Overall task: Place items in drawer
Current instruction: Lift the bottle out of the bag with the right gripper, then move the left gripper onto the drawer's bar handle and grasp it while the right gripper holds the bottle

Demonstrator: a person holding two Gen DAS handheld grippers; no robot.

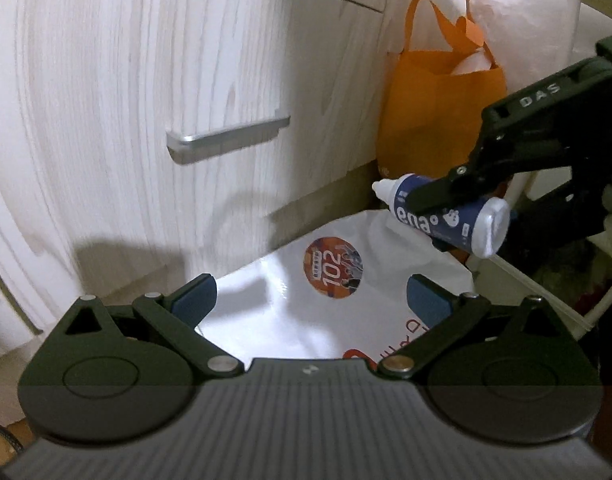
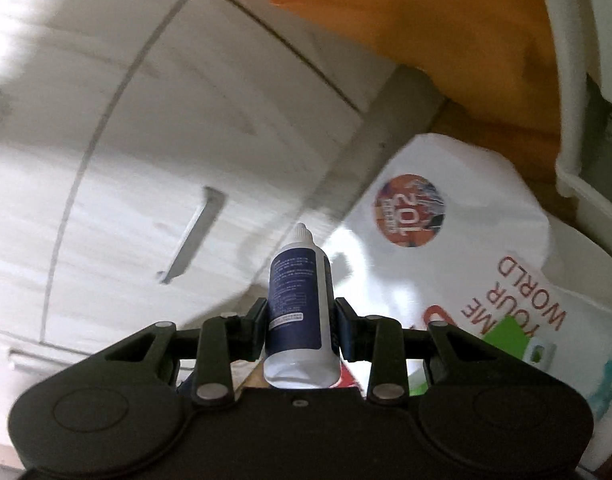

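Right gripper [image 2: 300,330] clamping a small blue-and-white bottle [image 2: 298,316] across its body, holding it in the air over a white plastic bag [image 1: 346,304], nozzle toward the closed drawer front [image 1: 146,92]. Left gripper [image 1: 310,300] hanging spread wide with nothing between its fingers, facing the drawer handle [image 1: 226,138]; orange tote bag [image 1: 438,108] hanging beside the cabinet.

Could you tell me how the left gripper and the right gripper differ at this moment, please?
The left gripper is open and holds nothing; the right gripper is shut on the blue-and-white bottle. The left gripper points over the white bag toward the drawer handle; the right gripper comes in from the side. Both share the same black two-finger build.
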